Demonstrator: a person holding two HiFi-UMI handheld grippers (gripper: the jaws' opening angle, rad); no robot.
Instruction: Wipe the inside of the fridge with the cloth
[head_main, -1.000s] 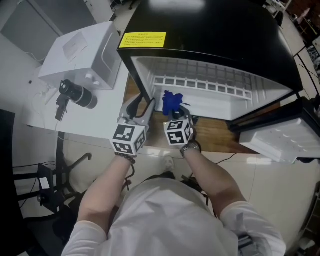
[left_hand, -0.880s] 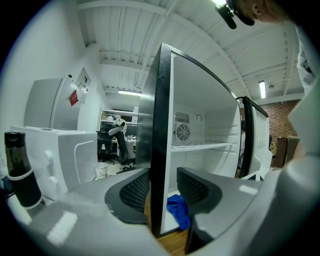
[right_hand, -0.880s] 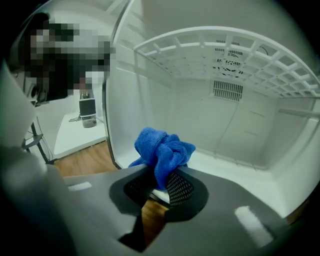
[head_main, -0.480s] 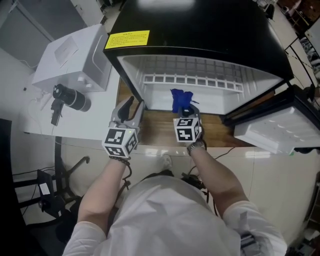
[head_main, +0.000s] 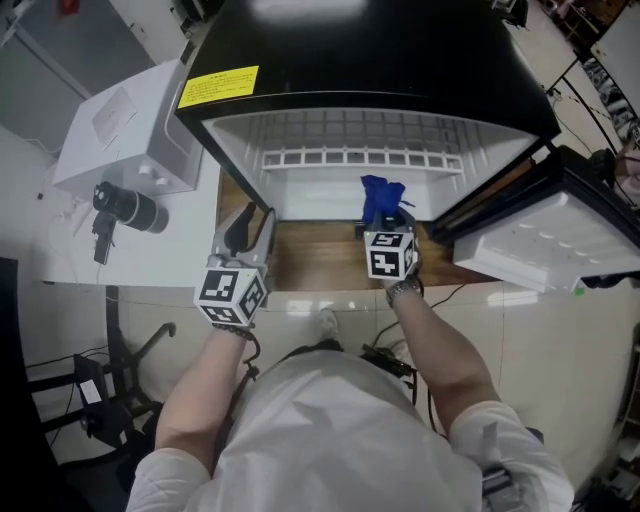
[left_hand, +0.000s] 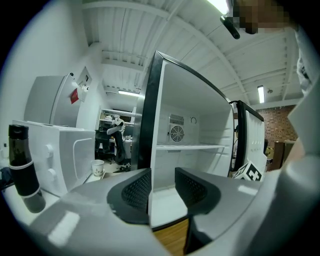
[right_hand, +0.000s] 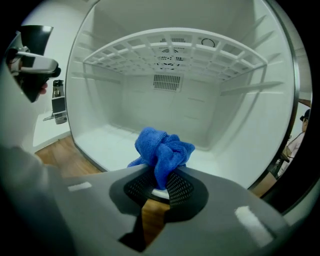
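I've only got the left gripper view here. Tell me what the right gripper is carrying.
Observer: The right gripper is shut on a bunched blue cloth.
Operator: Give me where that cloth sits relative to the fridge.
Observer: At the opening of the fridge, over the front edge of its floor and below the wire shelf. I cannot tell whether it touches the floor.
Operator: Now report what's on the fridge's top.
Observer: The head view shows a yellow label near the front left corner.
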